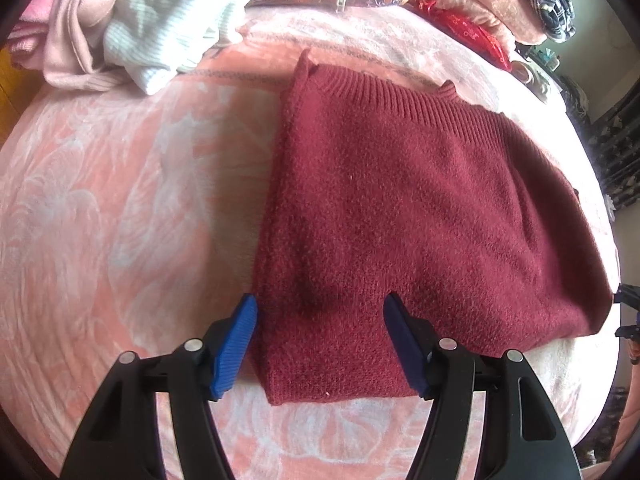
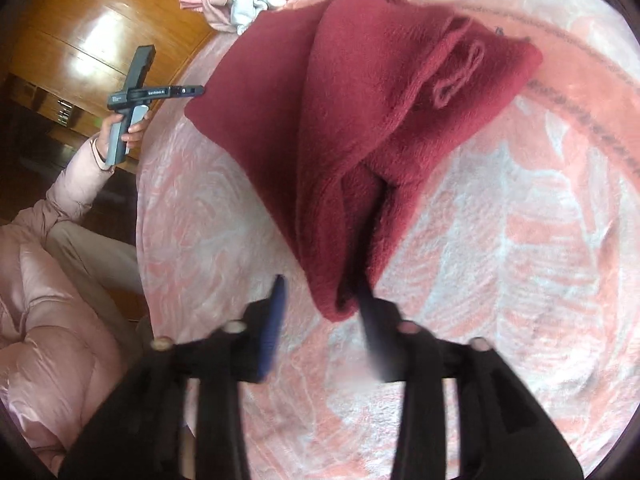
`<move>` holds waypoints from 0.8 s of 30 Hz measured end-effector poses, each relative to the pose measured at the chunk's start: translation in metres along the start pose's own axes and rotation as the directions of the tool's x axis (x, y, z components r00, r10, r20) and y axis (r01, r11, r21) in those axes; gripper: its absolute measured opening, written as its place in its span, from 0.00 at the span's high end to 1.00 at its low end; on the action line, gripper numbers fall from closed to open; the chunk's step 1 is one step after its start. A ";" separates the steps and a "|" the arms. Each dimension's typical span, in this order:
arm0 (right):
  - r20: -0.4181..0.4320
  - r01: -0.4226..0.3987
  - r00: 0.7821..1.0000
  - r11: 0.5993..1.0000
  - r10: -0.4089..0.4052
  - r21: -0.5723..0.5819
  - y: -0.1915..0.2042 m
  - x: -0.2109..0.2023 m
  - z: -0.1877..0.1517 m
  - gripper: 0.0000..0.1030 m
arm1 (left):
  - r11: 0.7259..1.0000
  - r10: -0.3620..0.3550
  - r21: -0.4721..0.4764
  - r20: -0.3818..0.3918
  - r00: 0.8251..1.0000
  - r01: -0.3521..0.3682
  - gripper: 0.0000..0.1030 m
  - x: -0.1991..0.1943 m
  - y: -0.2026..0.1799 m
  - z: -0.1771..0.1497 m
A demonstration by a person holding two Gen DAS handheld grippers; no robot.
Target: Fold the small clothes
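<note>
- The dark red sweater (image 1: 404,216) lies folded on the pink bed cover (image 1: 120,208), below the clothes pile (image 1: 132,28) at 11 o'clock.
- Left gripper (image 1: 320,344): jaws apart over the sweater's near corner.
- Right gripper (image 2: 320,320): jaws apart, blurred, at the sweater's 6 o'clock tip.

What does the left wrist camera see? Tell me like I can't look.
A folded dark red knitted sweater lies flat on a pink flowery blanket. The left gripper, with blue pads, hangs open over the sweater's near corner. A heap of pale pink and white clothes sits behind.
</note>
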State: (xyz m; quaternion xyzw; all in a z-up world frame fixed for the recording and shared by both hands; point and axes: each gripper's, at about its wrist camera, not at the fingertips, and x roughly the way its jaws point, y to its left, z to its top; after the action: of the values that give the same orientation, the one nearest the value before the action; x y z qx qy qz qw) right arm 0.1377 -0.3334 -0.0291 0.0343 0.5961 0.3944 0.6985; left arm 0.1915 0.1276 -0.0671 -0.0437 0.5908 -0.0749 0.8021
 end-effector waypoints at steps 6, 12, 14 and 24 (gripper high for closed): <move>0.171 0.066 0.982 0.995 -0.079 0.081 -0.007 -0.027 0.074 0.32 | 1.000 -0.008 0.026 0.054 0.999 0.007 0.32 -0.007 -0.012 0.026; 0.017 0.251 0.965 0.934 -0.263 0.253 -0.051 0.040 0.136 0.32 | 0.999 -0.047 0.011 0.028 0.998 0.047 0.32 0.021 -0.023 0.049; 0.009 0.266 0.960 0.923 -0.279 0.279 -0.057 0.052 0.143 0.33 | 0.999 -0.038 0.035 0.026 0.999 0.037 0.32 0.029 -0.028 0.052; 0.131 0.286 0.928 0.891 -0.349 0.352 -0.063 0.006 0.144 0.95 | 0.997 -0.046 0.069 0.017 0.999 0.045 0.32 0.038 -0.022 0.047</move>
State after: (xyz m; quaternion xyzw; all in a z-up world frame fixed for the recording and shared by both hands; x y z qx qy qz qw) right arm 0.2939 -0.3121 -0.0250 0.0889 0.5811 0.1651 0.7919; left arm 0.2463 0.0982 -0.0856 -0.0303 0.5794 -0.1127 0.8066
